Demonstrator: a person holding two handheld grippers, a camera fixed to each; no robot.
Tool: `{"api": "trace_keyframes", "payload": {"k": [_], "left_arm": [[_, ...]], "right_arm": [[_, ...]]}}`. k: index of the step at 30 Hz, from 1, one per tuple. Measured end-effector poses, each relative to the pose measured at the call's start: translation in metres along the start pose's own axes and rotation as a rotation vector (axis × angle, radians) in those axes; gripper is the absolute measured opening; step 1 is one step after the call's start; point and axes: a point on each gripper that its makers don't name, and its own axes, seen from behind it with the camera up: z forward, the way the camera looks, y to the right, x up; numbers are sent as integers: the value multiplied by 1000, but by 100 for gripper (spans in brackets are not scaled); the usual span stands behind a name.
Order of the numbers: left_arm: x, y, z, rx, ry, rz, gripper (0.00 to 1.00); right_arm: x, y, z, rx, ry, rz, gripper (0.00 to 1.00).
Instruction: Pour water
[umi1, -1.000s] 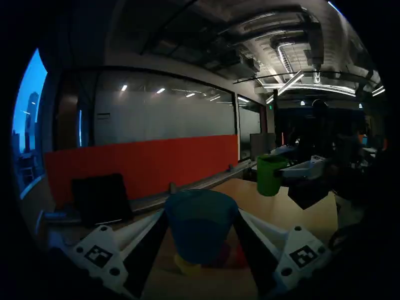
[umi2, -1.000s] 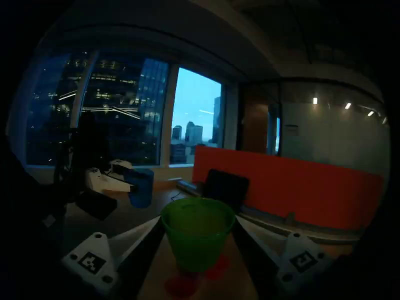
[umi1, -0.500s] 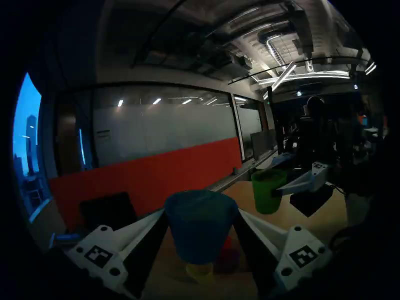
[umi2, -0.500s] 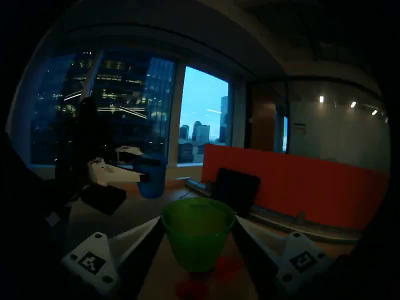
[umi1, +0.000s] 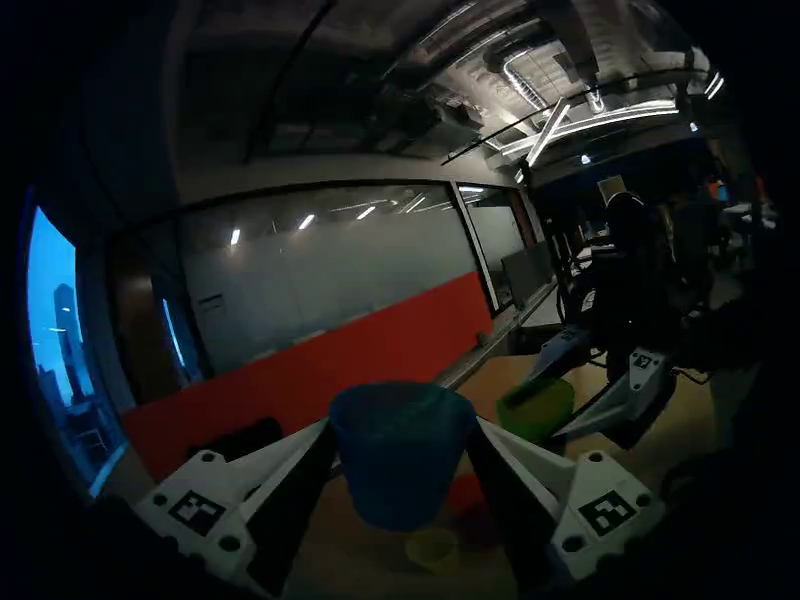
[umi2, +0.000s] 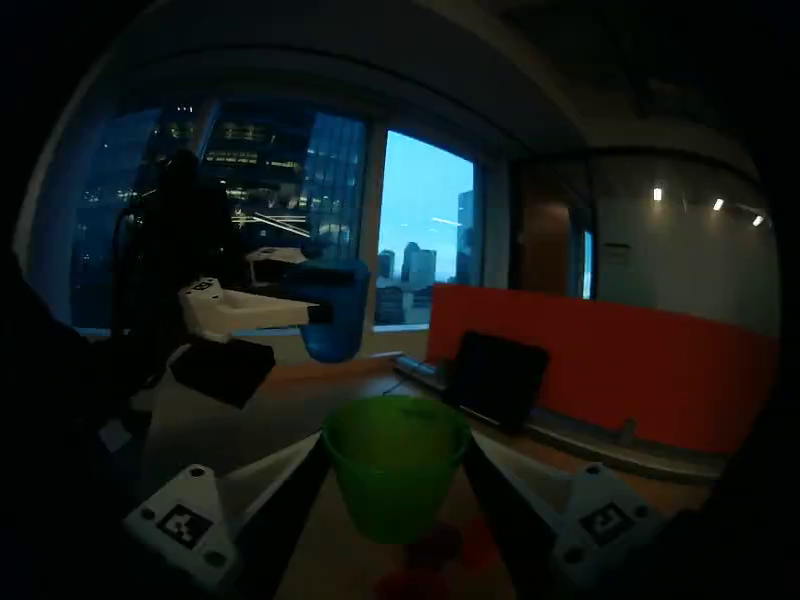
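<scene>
Two grippers (umi1: 400, 432) (umi2: 396, 435) aloft: blue cup (umi1: 402, 465), green cup (umi2: 395, 470).

The blue cup (umi1: 402, 455) in my left jaws is showing as smooth plastic with a dull, matt skin. The green cup (umi2: 396, 465) in my right jaws is looking like the same smooth plastic, faintly shinier at the rim. My fingers (umi1: 260, 470) are reading as white matt plastic, with flat printed tags stuck on. The table (umi1: 350, 555) is showing a smooth, wood-coloured top. The glass wall (umi1: 330, 270) is shining glossily, catching lamp glints, above a matt orange panel (umi1: 380, 350).
</scene>
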Motion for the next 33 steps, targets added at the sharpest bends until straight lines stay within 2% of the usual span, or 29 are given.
{"api": "trace_keyframes", "payload": {"k": [11, 23, 33], "left_arm": [[13, 0, 4, 13, -9, 135, 87], [34, 7, 7, 34, -1, 295, 87], [43, 15, 8, 42, 1, 389, 86]], "right_arm": [[-6, -21, 18, 47, 7, 7, 92], [-11, -36, 27, 70, 11, -4, 91], [-14, -46, 31, 89, 16, -4, 91]]}}
